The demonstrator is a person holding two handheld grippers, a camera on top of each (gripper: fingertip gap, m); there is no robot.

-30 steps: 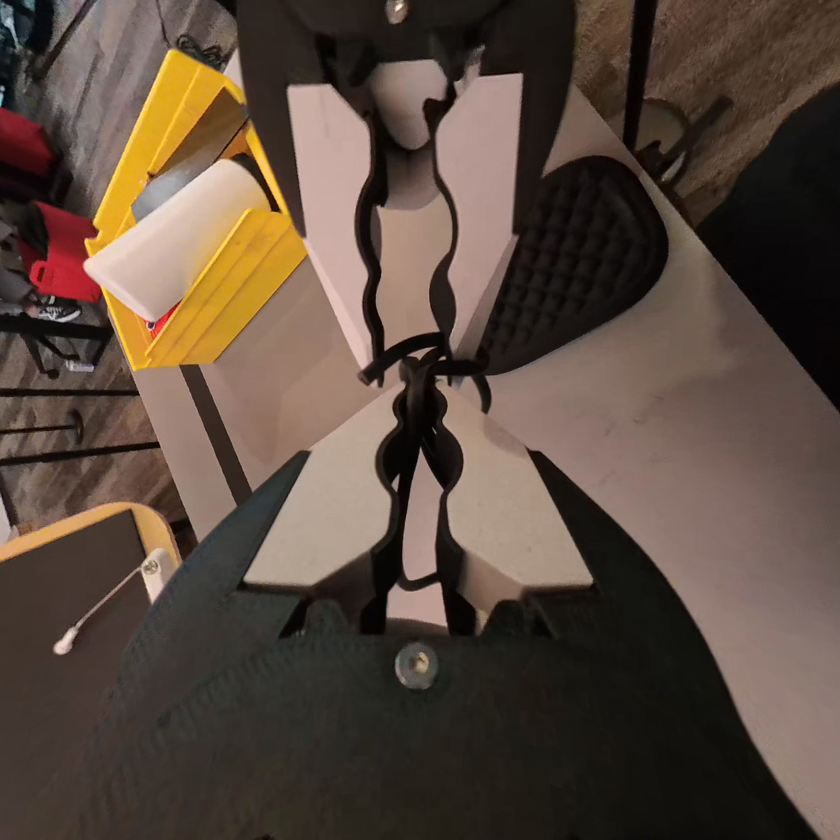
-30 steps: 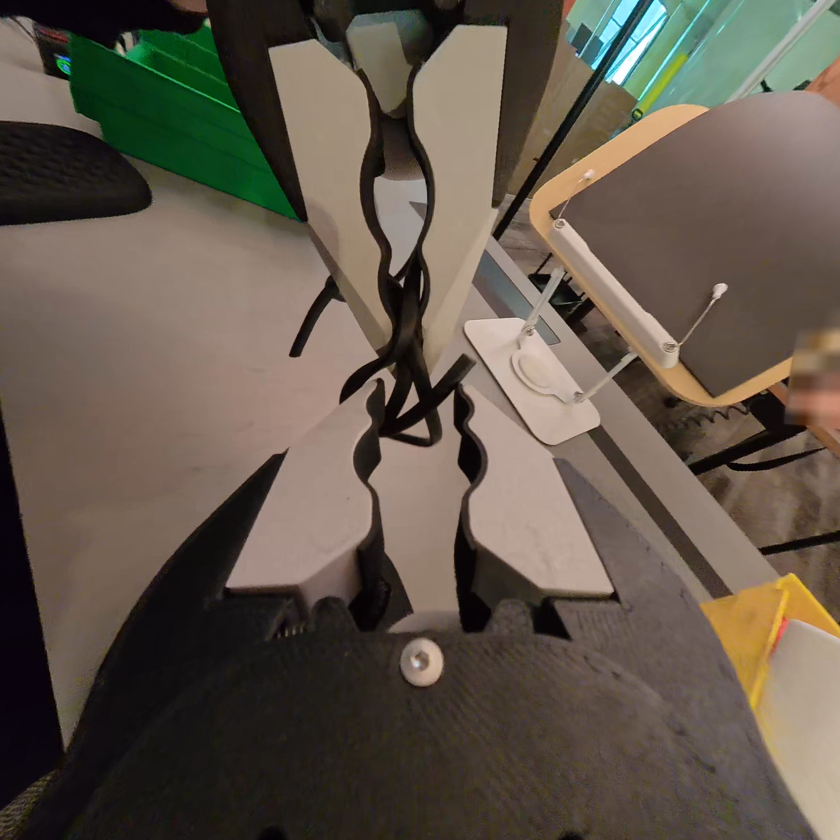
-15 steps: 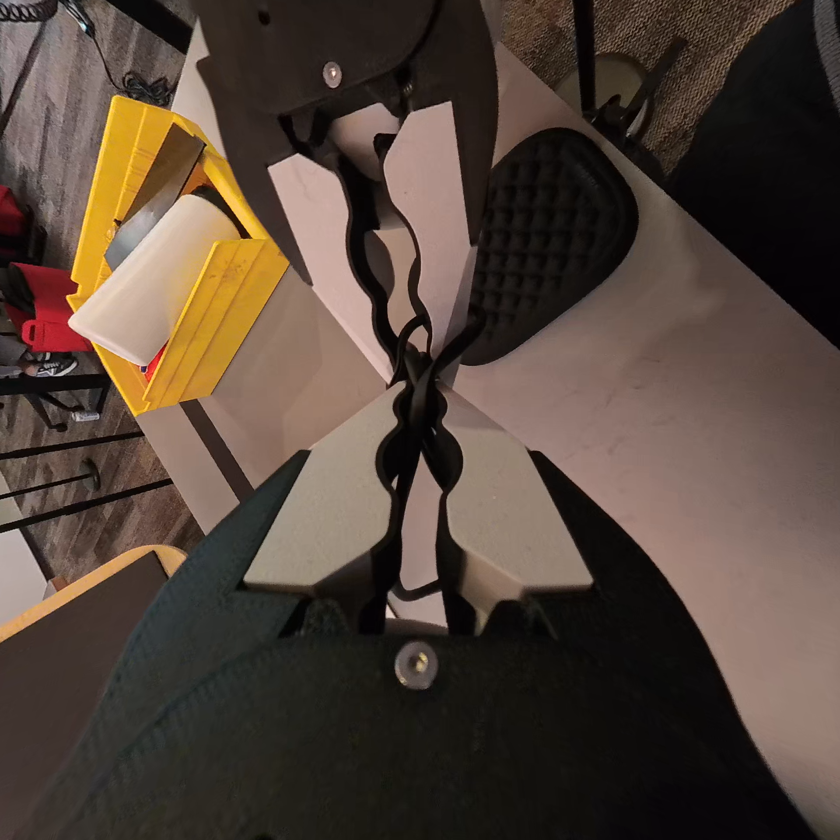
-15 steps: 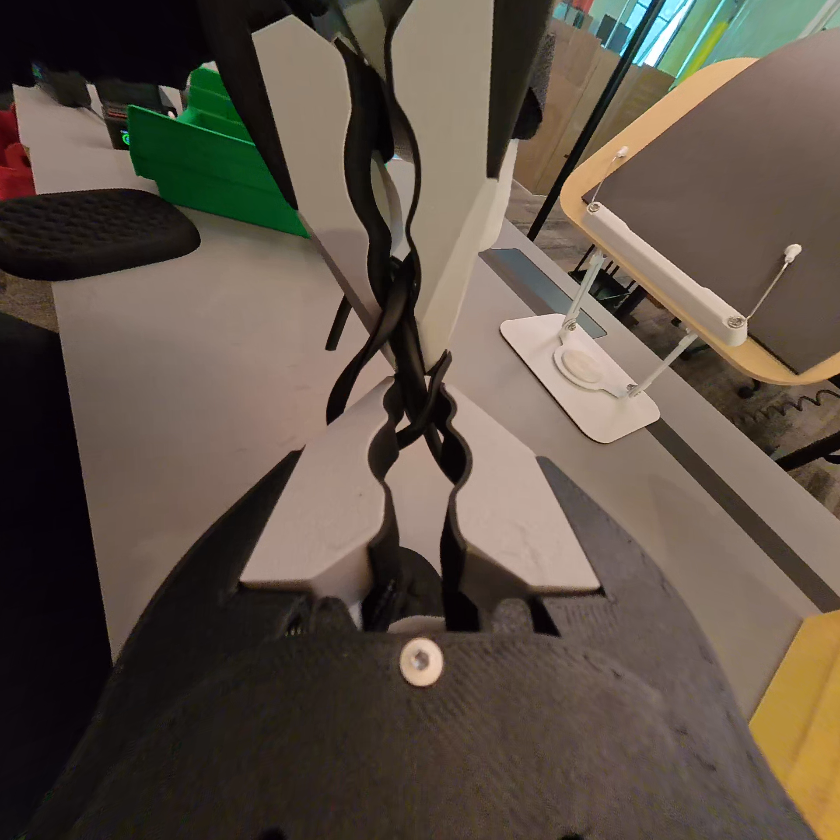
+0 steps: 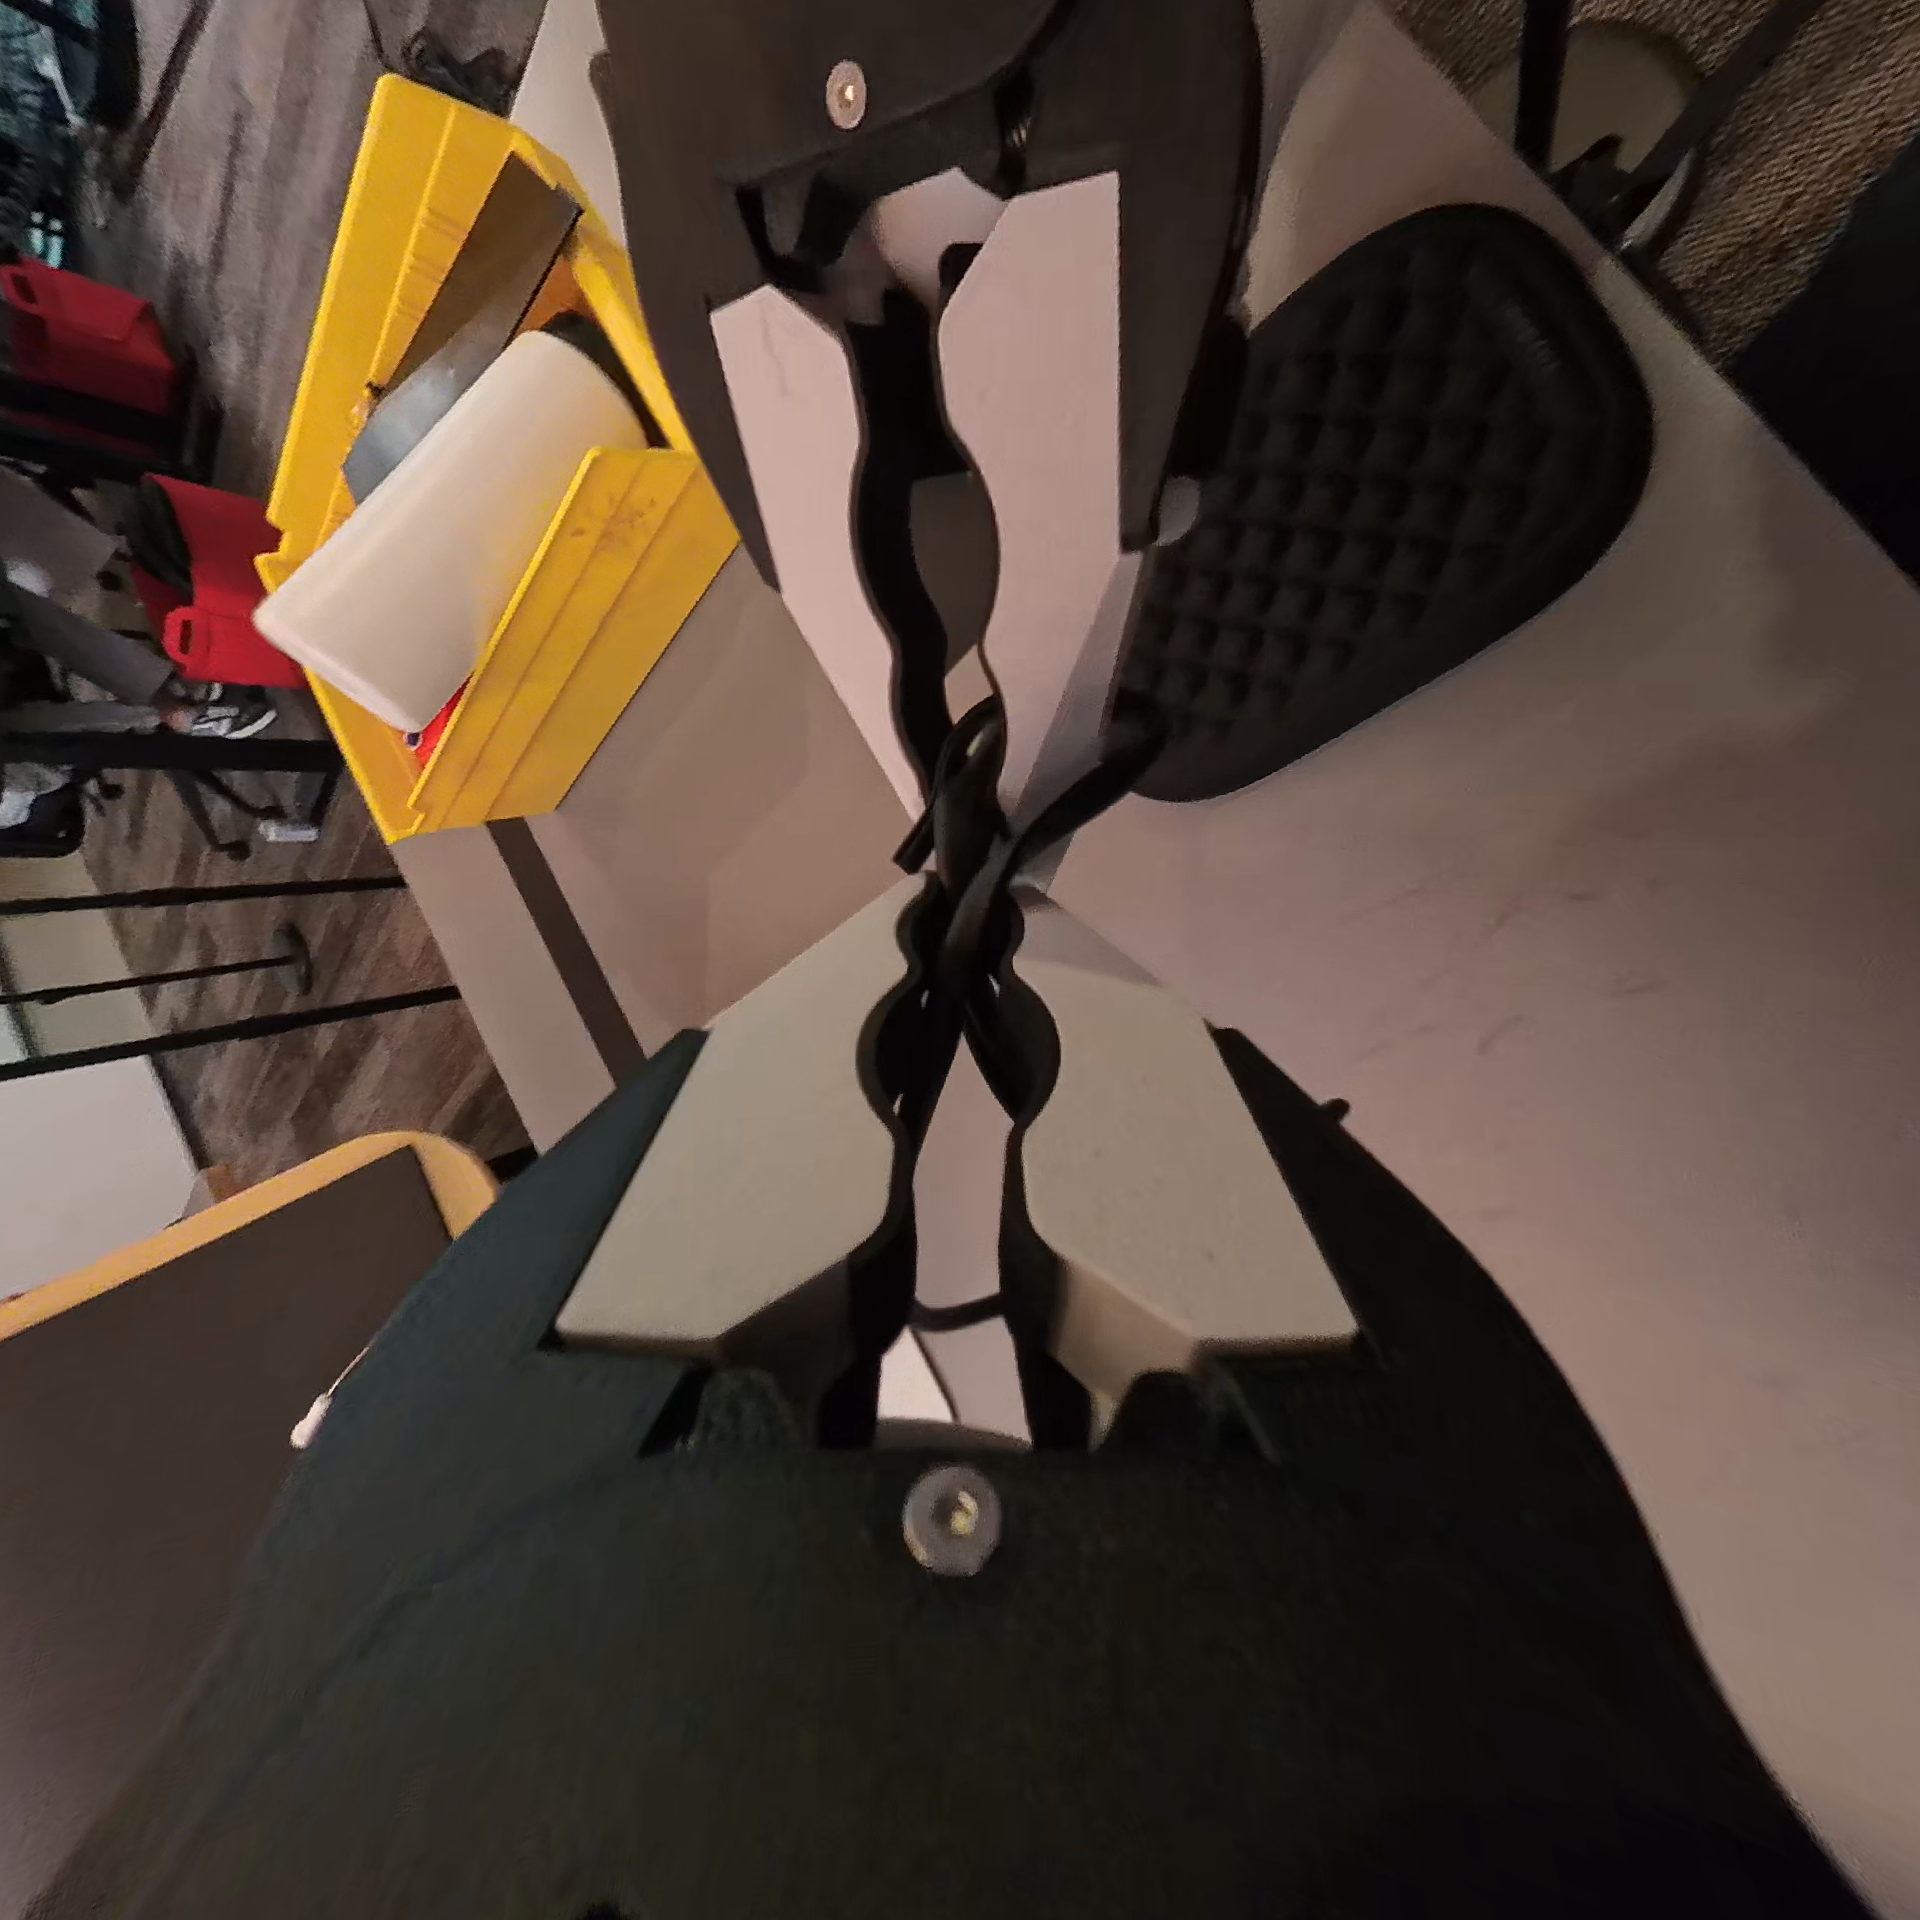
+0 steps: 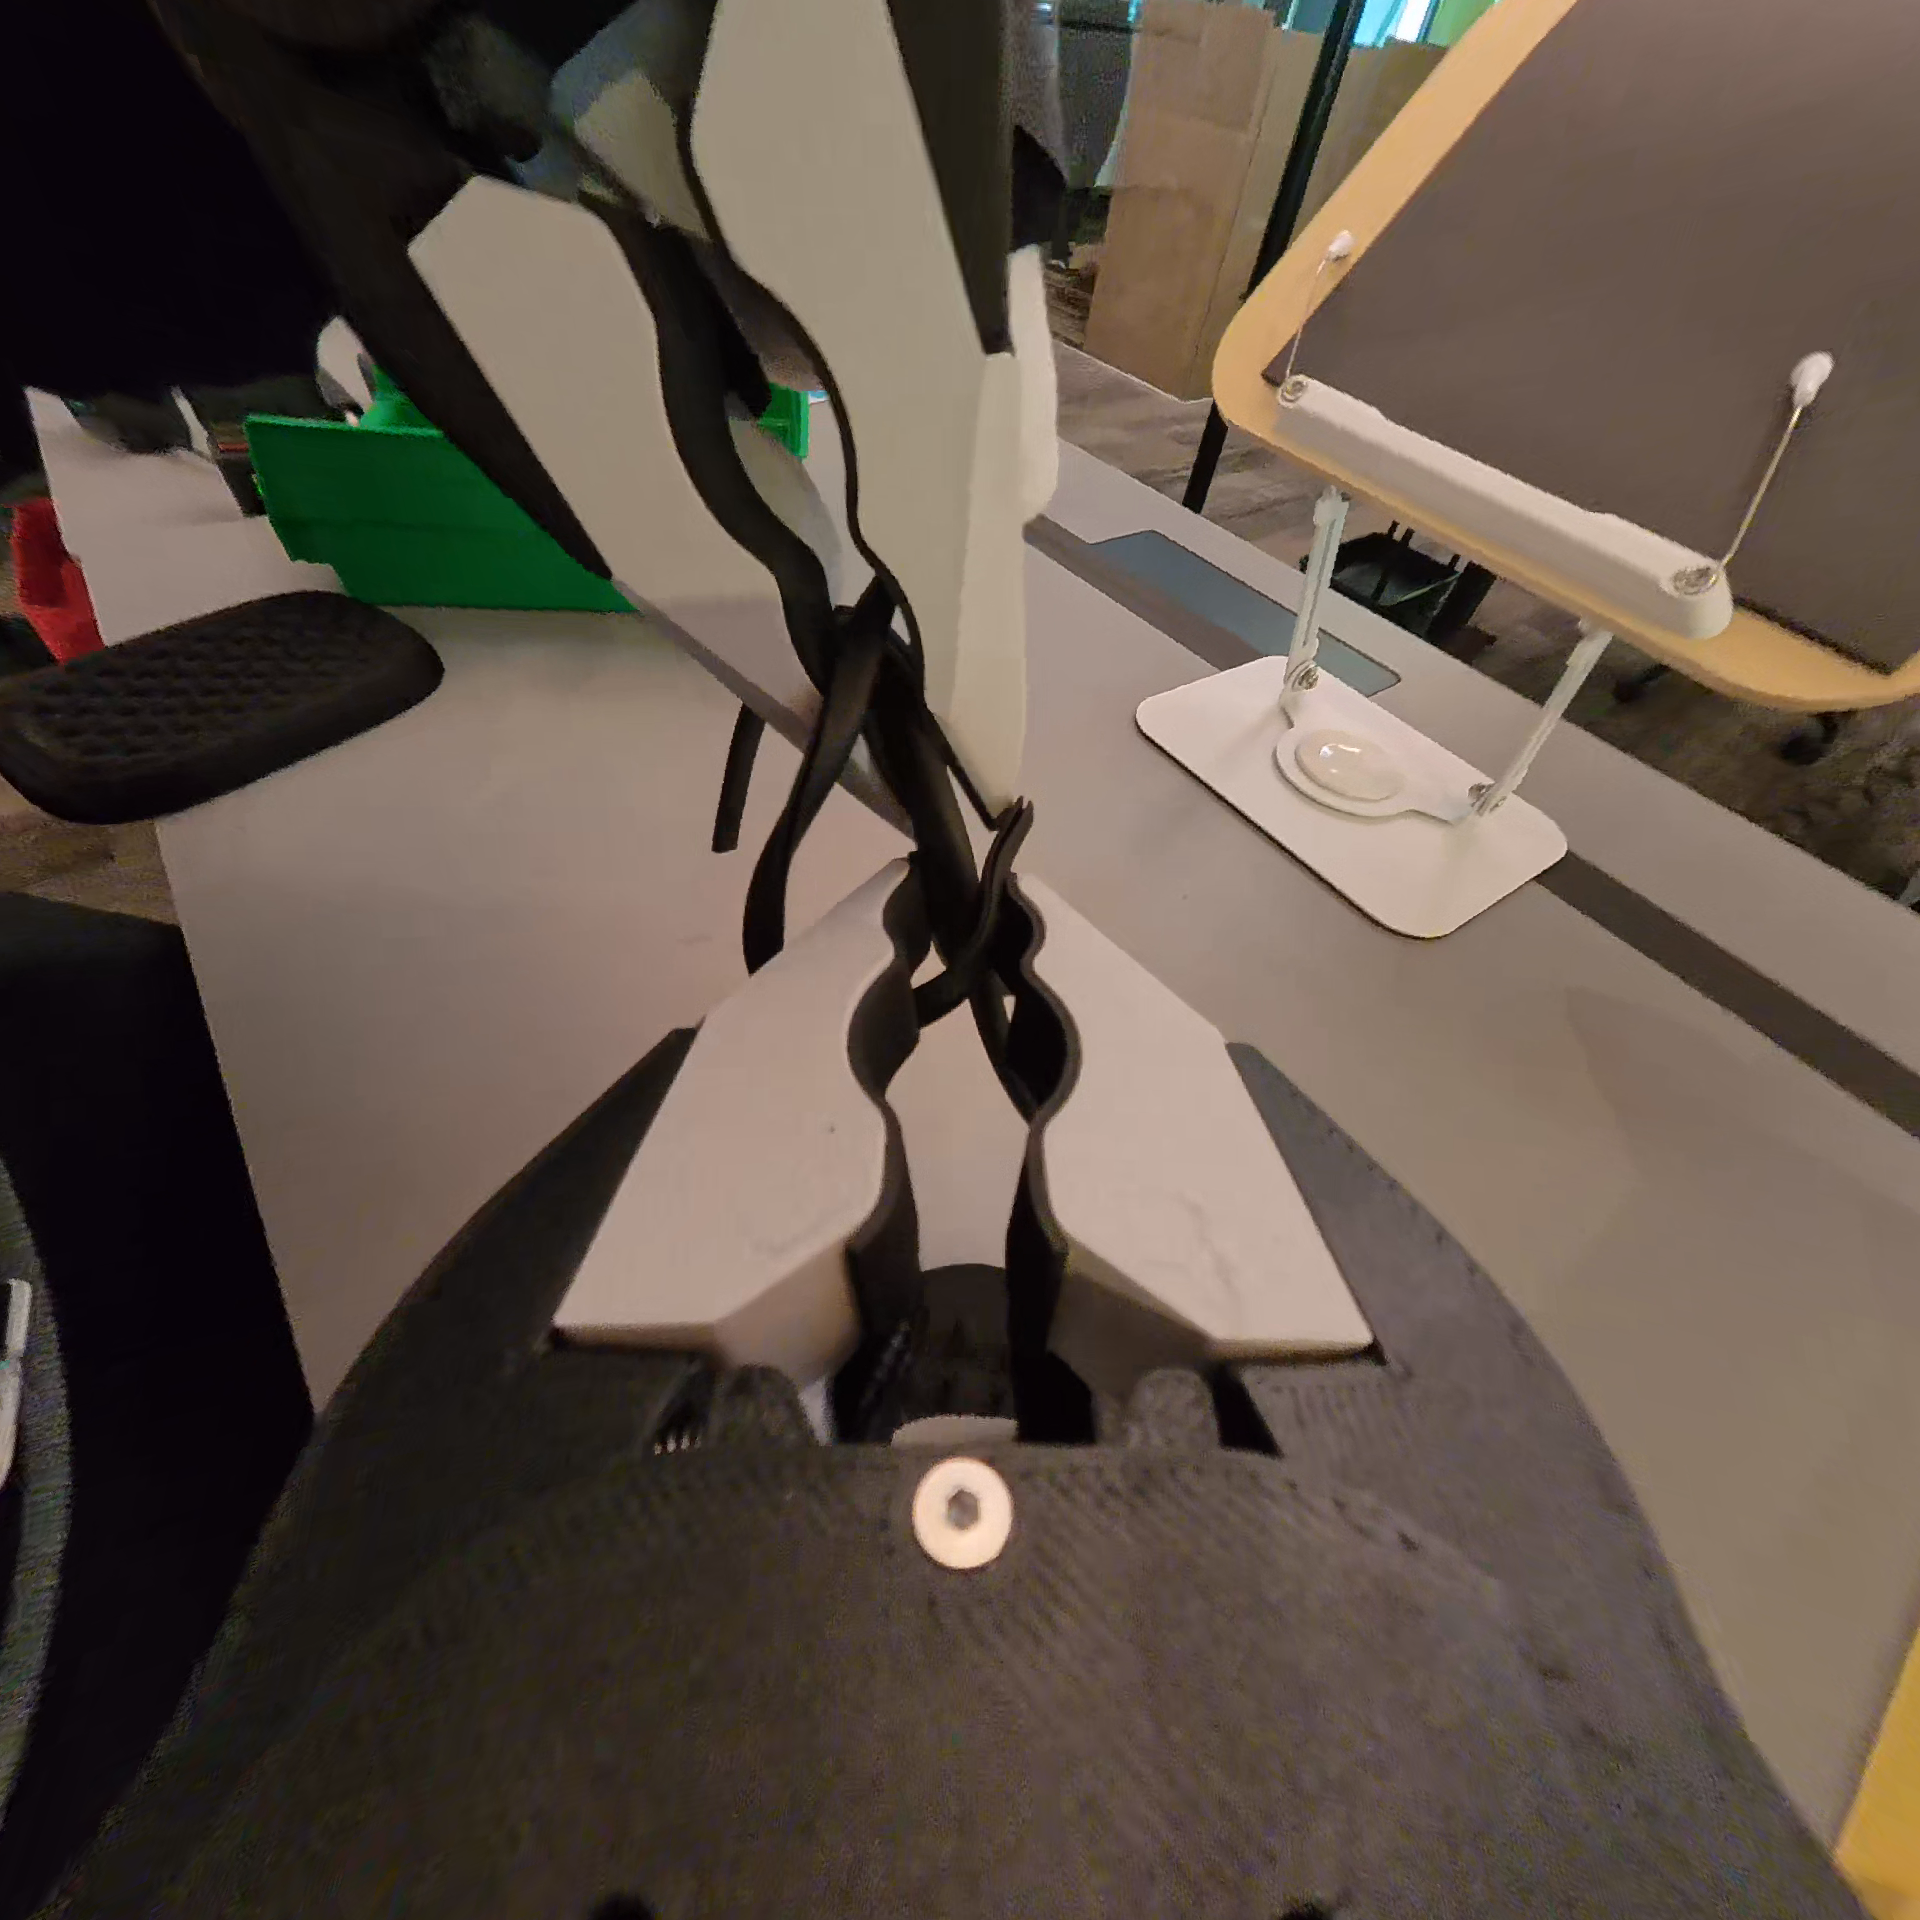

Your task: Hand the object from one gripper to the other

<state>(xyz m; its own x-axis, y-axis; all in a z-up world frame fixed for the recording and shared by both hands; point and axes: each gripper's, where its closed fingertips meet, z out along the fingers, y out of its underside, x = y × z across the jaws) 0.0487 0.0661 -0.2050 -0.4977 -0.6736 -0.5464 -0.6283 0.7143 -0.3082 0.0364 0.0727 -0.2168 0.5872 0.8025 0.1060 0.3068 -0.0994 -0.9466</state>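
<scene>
Both grippers meet tip to tip above the grey counter (image 6: 520,987), a bundle of black cords (image 5: 961,831) strung between them. Left gripper (image 5: 961,914): fingers nearly closed, pinching the cords at the tips. Right gripper (image 6: 961,904): fingers also drawn in on the same cords, tips close together; how firm its hold is I cannot tell. The bundle's long axis runs straight from one pair of fingers to the other, loose ends dangling to the left in the right wrist view. Judgement: handover mid-way; one side must let go next.
</scene>
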